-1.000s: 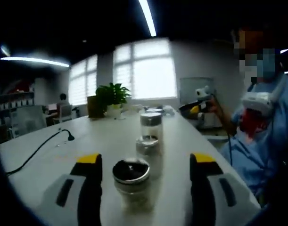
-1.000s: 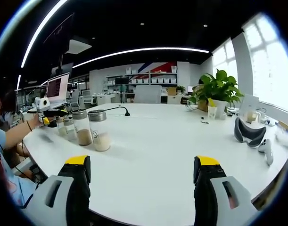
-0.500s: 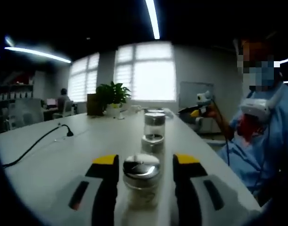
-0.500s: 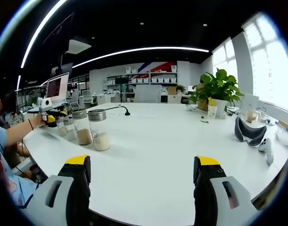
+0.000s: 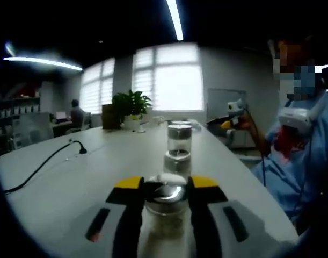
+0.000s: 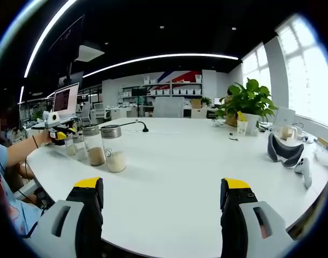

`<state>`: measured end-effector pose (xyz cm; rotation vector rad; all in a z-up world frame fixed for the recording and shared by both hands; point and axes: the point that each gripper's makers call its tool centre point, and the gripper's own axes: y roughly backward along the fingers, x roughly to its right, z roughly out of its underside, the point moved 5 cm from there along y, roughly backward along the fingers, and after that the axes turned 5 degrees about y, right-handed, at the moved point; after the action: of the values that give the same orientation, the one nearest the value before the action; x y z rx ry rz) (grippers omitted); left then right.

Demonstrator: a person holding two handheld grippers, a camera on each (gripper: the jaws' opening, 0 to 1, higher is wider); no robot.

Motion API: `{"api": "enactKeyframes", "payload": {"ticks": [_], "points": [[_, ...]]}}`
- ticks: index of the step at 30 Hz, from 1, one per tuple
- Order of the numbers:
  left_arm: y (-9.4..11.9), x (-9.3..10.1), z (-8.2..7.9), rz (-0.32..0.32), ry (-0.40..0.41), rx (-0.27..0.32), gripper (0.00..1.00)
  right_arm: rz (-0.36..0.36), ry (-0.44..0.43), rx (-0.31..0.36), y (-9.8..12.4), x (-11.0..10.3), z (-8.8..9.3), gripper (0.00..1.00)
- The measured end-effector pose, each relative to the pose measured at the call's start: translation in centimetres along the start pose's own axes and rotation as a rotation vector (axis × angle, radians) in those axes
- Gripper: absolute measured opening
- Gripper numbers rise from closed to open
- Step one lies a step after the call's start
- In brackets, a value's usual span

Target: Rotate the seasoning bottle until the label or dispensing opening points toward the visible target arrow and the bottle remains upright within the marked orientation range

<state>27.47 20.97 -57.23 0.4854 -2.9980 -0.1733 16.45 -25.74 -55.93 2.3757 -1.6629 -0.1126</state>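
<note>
Left gripper (image 5: pixel 165 185), grey body with yellow-tipped black jaws: jaws drawn in against both sides of the nearest seasoning bottle (image 5: pixel 165 207), a clear glass jar with a shiny metal cap. Grasp looks made, at or just below the cap. Bottle stands upright on the white table (image 5: pixel 72 177), close to the table's near edge.

Two more clear metal-capped jars (image 5: pixel 179 148) stand in a line beyond it, apart from the held one. In the right gripper view the same row sits far left on the table: jar with pale granules (image 6: pixel 114 155), jar with brown contents (image 6: pixel 93 145), and the left gripper (image 6: pixel 60 136) at the far end of the row, the person's hand behind it. The held bottle itself is too small there to make out.

Right gripper (image 6: pixel 162 207): jaws spread wide, nothing between them, idling over bare table well away from the bottles.

Other items: potted green plant (image 6: pixel 248 105), grey-and-white headset (image 6: pixel 282 149), black cable (image 5: pixel 43 169).

Progress, as judged: the grasp is done. The rotation is not evidently begun. No target arrow or orientation marks can be made out on the table, and the label or opening direction is not legible, so alignment cannot be assessed. Left: the turn, an upright check, release.
</note>
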Motion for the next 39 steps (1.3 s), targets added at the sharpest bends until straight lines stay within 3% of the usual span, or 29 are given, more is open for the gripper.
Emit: {"api": "enactKeyframes", "payload": {"ticks": [10,18,30,39], "points": [[0.1,-0.3,-0.1,-0.072,0.026,-0.005,0.34,-0.003,0.003,0.004,-0.1,-0.1,-0.2,0.93],[0.2,-0.4,-0.1,-0.217,0.093,-0.024,0.34,0.0,0.002,0.001,0.0,-0.1,-0.1,0.93],[0.4,0.0,-0.1,-0.388,0.096,-0.057,0.34,0.002,0.006,0.002,0.0,-0.2,-0.1,0.93],[0.5,0.4,0.1,-0.561,0.156,-0.023,0.34,0.002,0.008,0.002,0.1,-0.2,-0.1,0.93]]}}
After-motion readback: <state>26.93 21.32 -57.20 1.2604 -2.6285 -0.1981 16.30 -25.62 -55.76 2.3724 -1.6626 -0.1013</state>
